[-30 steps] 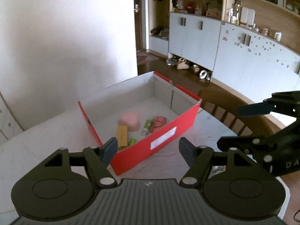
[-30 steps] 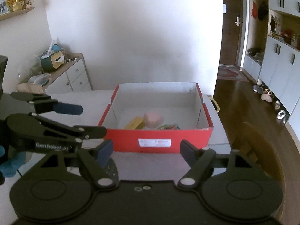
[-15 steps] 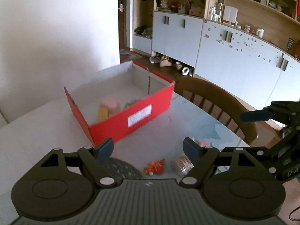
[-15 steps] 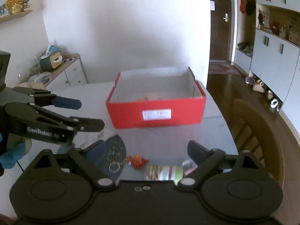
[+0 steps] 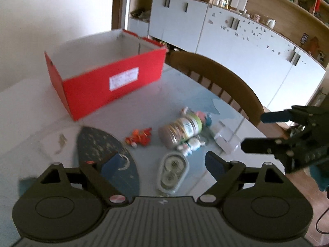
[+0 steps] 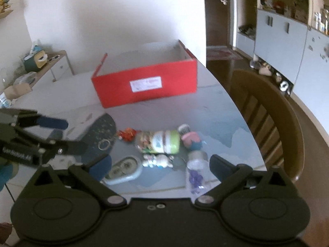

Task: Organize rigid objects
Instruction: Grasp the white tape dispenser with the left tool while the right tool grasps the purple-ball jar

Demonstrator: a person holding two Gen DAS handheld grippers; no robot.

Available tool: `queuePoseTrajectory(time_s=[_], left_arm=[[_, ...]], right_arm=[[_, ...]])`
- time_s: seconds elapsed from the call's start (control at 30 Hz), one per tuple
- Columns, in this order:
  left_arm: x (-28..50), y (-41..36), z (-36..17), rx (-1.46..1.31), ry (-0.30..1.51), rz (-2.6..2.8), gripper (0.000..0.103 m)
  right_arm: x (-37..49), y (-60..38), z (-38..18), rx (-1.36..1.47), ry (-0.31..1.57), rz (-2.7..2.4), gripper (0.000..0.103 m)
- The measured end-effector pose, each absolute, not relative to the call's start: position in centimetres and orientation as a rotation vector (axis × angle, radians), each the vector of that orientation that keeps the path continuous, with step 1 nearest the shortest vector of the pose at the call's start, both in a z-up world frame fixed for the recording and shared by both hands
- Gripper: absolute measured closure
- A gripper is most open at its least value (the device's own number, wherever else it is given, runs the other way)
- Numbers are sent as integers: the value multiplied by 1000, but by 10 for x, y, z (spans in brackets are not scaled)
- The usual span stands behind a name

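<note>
Jar (image 5: pixel 181 130) lies untouched; both hand-held grippers (image 5: pixel 162 162) (image 6: pixel 160 165) gape wide, holding nothing.

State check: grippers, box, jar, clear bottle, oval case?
left gripper: open, empty
right gripper: open, empty
red box: lidless, upright
green-lidded jar: on its side, lid on
clear bottle: lying down, capped
oval case: flat, closed

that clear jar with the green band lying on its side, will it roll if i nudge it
Probably. The clear round jar with the green band lies on its side on the smooth grey table, so a sideways nudge may roll it. The white figurine right beside it could block it. It looks full, so likely weighty.
</note>
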State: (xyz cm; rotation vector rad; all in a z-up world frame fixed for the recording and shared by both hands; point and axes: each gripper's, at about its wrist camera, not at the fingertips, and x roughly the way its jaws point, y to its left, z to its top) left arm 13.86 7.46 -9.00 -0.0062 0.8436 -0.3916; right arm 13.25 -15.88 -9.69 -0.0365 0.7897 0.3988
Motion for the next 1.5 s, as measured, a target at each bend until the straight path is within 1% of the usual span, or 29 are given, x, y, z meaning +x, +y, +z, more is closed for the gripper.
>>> queuePoseTrajectory(time_s=[0.07, 0.13, 0.23, 0.43, 0.67, 0.77, 1.0, 1.17, 1.23, 1.3, 1.33, 1.4, 1.43, 1.5], left_arm=[[136, 71, -99, 0, 837, -389, 0], [134, 67, -107, 12, 826, -384, 0], [136, 62, -122, 22, 847, -377, 0], [143, 51, -147, 50, 882, -376, 0], [151, 38, -165, 100, 881, -386, 0], [155, 33, -171, 119, 886, -378, 0], [159, 26, -179, 139, 893, -391, 0], [163, 24, -181, 136, 896, -381, 1], [164, 22, -181, 146, 891, -383, 6], [165, 20, -180, 167, 880, -379, 15], [165, 18, -180, 171, 877, -382, 16], [166, 17, -178, 170, 872, -387, 28], [167, 16, -177, 173, 870, -387, 31], [167, 15, -176, 176, 869, -394, 42]], right_arm=[[134, -162, -105, -41, 801, 375, 1], [137, -165, -113, -38, 817, 361, 2], [143, -168, -126, -37, 840, 333, 4], [156, -171, -148, -47, 879, 300, 4], [170, -172, -165, -62, 925, 284, 6], [175, -172, -171, -66, 942, 281, 11], [184, -171, -180, -71, 967, 287, 16], [188, -169, -182, -83, 976, 301, 23], [190, -168, -183, -85, 976, 306, 25], [191, -167, -184, -92, 977, 311, 29], [192, -167, -184, -99, 977, 313, 30], [193, -165, -185, -113, 973, 314, 34], [193, -164, -184, -117, 972, 315, 37], [195, -163, -184, -126, 969, 315, 40]])
